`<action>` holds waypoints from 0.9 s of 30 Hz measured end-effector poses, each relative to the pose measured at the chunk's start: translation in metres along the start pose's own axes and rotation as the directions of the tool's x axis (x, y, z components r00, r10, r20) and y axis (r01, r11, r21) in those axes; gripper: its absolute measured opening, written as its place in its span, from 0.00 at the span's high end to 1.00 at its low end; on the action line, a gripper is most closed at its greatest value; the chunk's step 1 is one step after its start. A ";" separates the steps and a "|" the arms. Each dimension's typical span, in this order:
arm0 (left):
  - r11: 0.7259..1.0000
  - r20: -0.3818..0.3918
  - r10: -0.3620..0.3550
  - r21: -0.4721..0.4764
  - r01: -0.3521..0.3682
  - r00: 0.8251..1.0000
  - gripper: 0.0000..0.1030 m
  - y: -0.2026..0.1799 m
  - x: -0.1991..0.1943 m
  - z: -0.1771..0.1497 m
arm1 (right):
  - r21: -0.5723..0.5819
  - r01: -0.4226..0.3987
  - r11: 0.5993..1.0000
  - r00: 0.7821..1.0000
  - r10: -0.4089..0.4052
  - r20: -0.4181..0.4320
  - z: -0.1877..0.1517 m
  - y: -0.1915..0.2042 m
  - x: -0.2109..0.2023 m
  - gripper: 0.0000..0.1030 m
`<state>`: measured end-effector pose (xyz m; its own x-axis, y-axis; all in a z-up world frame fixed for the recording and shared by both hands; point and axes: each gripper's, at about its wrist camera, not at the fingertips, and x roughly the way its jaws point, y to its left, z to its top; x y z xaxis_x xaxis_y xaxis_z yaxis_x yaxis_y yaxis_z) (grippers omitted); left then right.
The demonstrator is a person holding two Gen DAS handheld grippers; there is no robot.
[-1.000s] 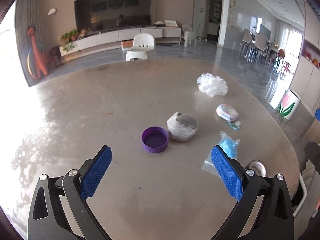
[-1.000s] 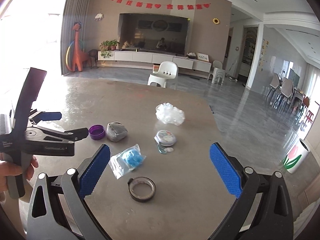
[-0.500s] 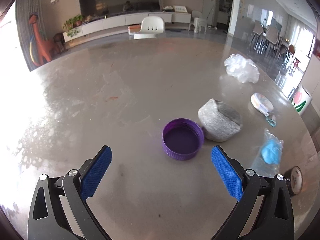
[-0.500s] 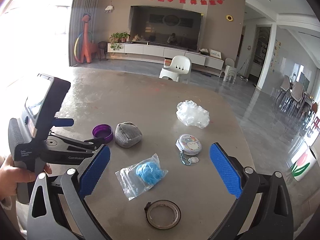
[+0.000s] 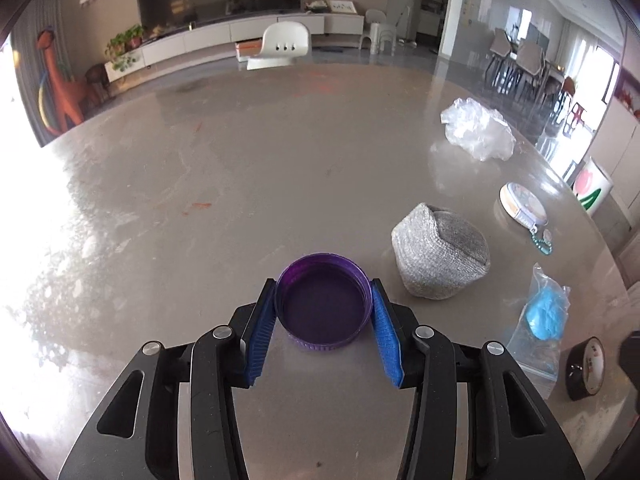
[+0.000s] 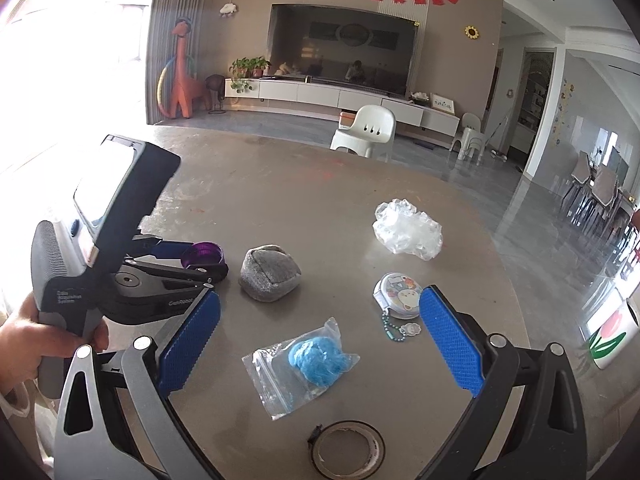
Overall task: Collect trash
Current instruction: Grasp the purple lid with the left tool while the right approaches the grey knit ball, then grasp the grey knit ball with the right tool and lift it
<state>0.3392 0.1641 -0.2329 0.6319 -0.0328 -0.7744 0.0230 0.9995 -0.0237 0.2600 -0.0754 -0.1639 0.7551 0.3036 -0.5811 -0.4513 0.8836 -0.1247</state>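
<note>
- Purple cap sits open side up on the table; round, so no long axis I can call.
- It's right btwn my left gripper pads, near their tips; grey lump just right of it.
- Left gripper narrowed, both blue pads touching the cap rim.
- Right gripper spread wide, holds nothing; bag w/ blue wad lies btwn its pads.

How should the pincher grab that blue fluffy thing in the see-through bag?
Grip the bulging middle where the blue wad sits inside the clear bag, coming straight down from above. The bag lies flat on the table, so its thin edges give little to pinch, while the lump stands up. The open right gripper hangs almost over it, so it is probably the handier one.
</note>
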 end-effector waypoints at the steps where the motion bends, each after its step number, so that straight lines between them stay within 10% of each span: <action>1: 1.000 0.011 0.002 -0.003 -0.002 1.000 0.56 0.002 -0.003 0.003 | 0.004 -0.006 1.000 1.000 0.006 -0.004 0.002 0.002 0.004 0.03; 19: 0.998 0.152 0.013 -0.057 -0.005 0.988 0.56 0.054 -0.057 0.007 | 0.027 -0.051 0.998 0.983 0.055 -0.174 0.020 0.051 0.101 0.06; 23: 0.998 0.168 0.012 -0.057 -0.002 0.986 0.56 0.052 -0.059 0.008 | 0.009 -0.053 0.999 0.977 0.054 -0.205 0.021 0.056 0.106 0.78; 27: 0.999 0.178 0.021 -0.047 -0.013 0.984 0.56 0.047 -0.057 0.009 | 0.069 -0.099 0.993 0.975 0.111 -0.194 0.026 0.046 0.096 0.86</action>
<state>0.3108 0.2130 -0.1843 0.7598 -0.0117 -0.6501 -0.0219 0.9988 -0.0435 0.3238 0.0033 -0.2043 0.5937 0.3250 -0.7362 -0.4900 0.8716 -0.0104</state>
